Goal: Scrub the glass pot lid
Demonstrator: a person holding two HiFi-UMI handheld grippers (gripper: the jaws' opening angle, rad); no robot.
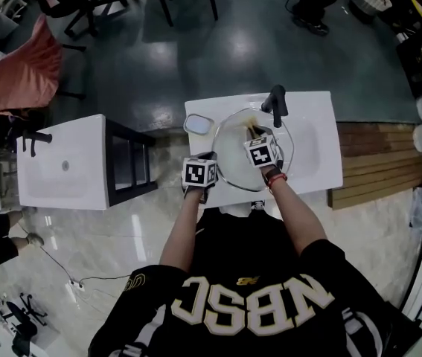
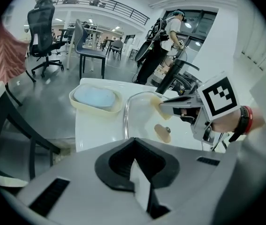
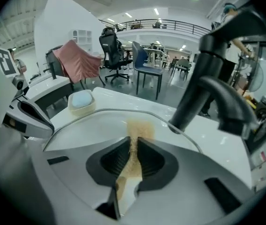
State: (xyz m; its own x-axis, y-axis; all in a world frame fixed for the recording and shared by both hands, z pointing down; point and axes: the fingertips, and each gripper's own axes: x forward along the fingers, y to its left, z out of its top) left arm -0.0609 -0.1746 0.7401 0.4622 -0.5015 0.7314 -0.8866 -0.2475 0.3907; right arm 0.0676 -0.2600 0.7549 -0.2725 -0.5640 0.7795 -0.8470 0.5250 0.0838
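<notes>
The glass pot lid (image 1: 234, 153) is held tilted over the white sink (image 1: 316, 153); its pale knob (image 2: 162, 132) shows in the left gripper view. My left gripper (image 1: 200, 174) is shut on the lid's near rim, which runs edge-on between its jaws (image 2: 135, 162). A tan scrub pad (image 3: 136, 134) is clamped in my right gripper (image 3: 133, 150) and lies pressed against the lid's glass (image 3: 95, 125). In the left gripper view the right gripper (image 2: 193, 110) and the pad (image 2: 164, 105) are on the lid's far side. The right gripper (image 1: 262, 153) sits over the lid's middle.
A black faucet (image 1: 275, 104) rises at the sink's back edge, close to the right gripper (image 3: 212, 90). A cream soap dish (image 1: 198, 124) with a blue bar stands at the back left corner. A second white sink unit (image 1: 62, 162) is at left; wooden decking (image 1: 378, 162) at right.
</notes>
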